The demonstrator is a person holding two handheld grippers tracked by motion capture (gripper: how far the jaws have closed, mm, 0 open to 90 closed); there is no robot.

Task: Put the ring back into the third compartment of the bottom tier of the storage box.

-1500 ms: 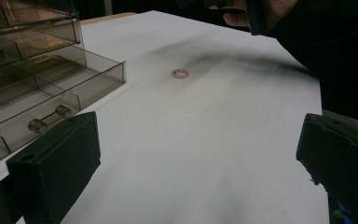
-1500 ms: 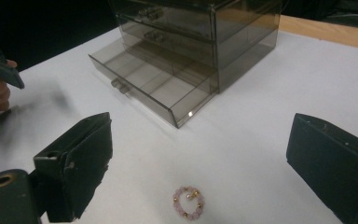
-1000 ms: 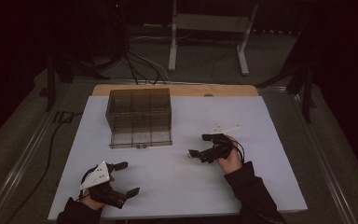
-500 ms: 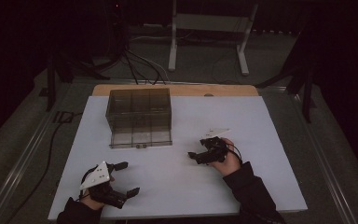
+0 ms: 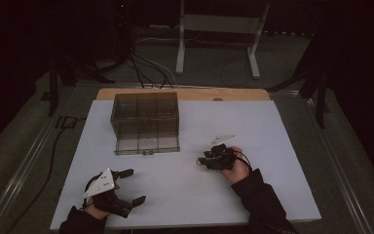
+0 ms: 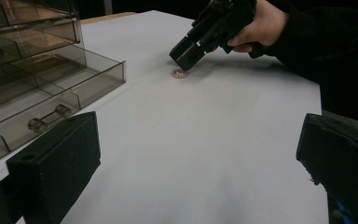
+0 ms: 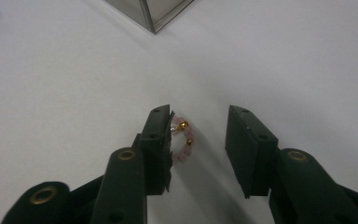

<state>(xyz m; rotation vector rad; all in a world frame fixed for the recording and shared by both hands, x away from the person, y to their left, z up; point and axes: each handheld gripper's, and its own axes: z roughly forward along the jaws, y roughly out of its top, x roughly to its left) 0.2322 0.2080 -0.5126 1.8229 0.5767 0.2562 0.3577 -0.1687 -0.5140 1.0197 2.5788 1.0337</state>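
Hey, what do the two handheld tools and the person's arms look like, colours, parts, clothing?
Both are black. The left tool has blocky rectangular jaws and a pale grey three-cornered plate on top. The right tool carries a similar plate, a thin black cable, and brass-coloured rivets. The sleeves are dark.

We see a matt white tabletop (image 5: 272, 146) and a smoky, glossy clear-plastic drawer box (image 5: 145, 122) with a metal handle (image 6: 46, 118). The bracelet (image 7: 182, 140) has pale pink and shiny gold beads. Our gripper (image 7: 198, 137) looks matt black plastic.
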